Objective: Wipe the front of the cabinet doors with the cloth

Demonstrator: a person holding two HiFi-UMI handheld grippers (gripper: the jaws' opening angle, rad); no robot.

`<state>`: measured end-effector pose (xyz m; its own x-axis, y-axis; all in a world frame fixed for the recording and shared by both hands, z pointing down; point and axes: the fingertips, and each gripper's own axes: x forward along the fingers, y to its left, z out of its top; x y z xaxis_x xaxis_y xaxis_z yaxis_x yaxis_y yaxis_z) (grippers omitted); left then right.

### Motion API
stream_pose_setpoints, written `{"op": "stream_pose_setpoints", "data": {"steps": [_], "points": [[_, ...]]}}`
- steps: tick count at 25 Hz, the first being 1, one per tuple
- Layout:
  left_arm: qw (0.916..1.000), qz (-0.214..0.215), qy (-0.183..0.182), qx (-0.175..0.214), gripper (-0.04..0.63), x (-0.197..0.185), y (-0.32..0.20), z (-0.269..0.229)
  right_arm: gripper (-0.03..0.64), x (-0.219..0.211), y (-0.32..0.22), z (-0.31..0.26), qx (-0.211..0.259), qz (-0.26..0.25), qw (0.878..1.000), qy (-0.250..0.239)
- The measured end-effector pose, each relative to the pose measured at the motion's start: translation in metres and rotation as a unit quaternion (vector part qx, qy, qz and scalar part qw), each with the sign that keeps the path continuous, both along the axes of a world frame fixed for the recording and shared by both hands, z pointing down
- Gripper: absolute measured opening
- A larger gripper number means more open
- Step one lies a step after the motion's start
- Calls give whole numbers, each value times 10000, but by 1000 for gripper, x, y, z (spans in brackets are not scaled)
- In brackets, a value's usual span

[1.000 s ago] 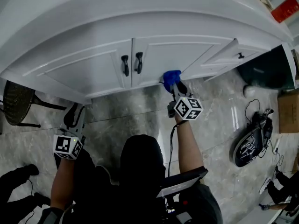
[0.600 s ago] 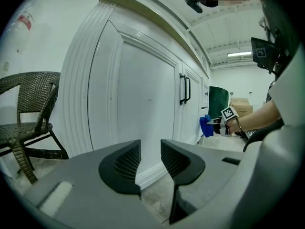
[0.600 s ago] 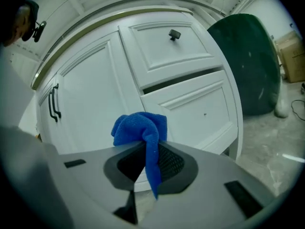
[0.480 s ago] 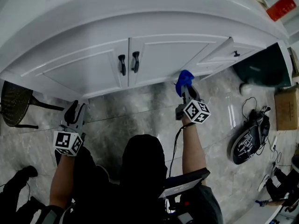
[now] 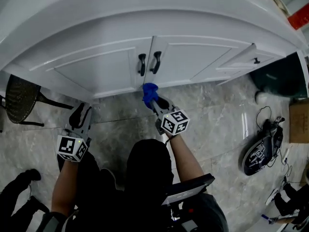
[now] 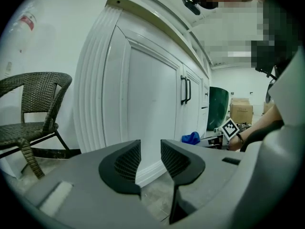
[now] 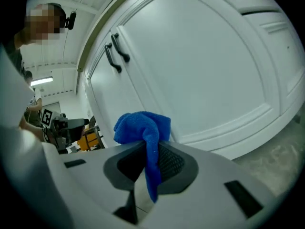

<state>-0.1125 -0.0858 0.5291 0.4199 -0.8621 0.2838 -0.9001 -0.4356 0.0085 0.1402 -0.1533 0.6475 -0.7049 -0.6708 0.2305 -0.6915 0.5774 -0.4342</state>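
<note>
**Fingers (image 7: 172, 162) of our right gripper (image 7: 151, 159) clamped on the blue cloth (image 7: 142, 124)**

We pinch the cloth between the two fingers. A bunched wad stands above the fingertips and a thin tail hangs down between them. In the head view the cloth (image 5: 149, 90) sits at the lower edge of the white cabinet doors (image 5: 193, 57), at 6 o'clock from the pair of black handles (image 5: 148, 63) where the two doors meet. We cannot tell whether it touches the door or stops just short.

Our left gripper (image 6: 150, 159) is well apart from it, at 8 o'clock from the cloth in the head view. Its fingers (image 6: 120, 165) stand a little apart with nothing held, low over the grey marbled floor (image 5: 212, 115) and aimed along the left door. A wicker chair (image 6: 33, 109) stands at 9 o'clock of the cabinet. A dark green bin (image 5: 275, 76) stands at its 3 o'clock end, and a black bag (image 5: 259, 151) lies on the floor near it.
</note>
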Motion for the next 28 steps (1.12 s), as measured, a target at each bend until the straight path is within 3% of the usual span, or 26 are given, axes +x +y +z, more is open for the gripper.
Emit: {"op": "stream_pose_setpoints", "data": {"steps": [4,8,11,15,21,28], "points": [[9997,-250,-17,-21,132,-24,7,-2,55,-19,-14,27,-220,17,9997,89],[9990,-452,-22,-8,132,-38,10,-6,55,3,-34,42,-346,396,9981,317],[9989,-477,11,10,132,-37,11,-8,55,38,-44,45,-367,696,9955,524],[9995,-326,13,-15,132,-26,8,-6,55,101,-53,46,-518,1430,9877,356],[9997,-206,80,-52,132,-9,2,0,55,195,-63,43,-579,2601,9635,255],[10000,-68,-4,-38,132,1,0,1,55,270,-67,18,-467,3256,9424,615]]}}
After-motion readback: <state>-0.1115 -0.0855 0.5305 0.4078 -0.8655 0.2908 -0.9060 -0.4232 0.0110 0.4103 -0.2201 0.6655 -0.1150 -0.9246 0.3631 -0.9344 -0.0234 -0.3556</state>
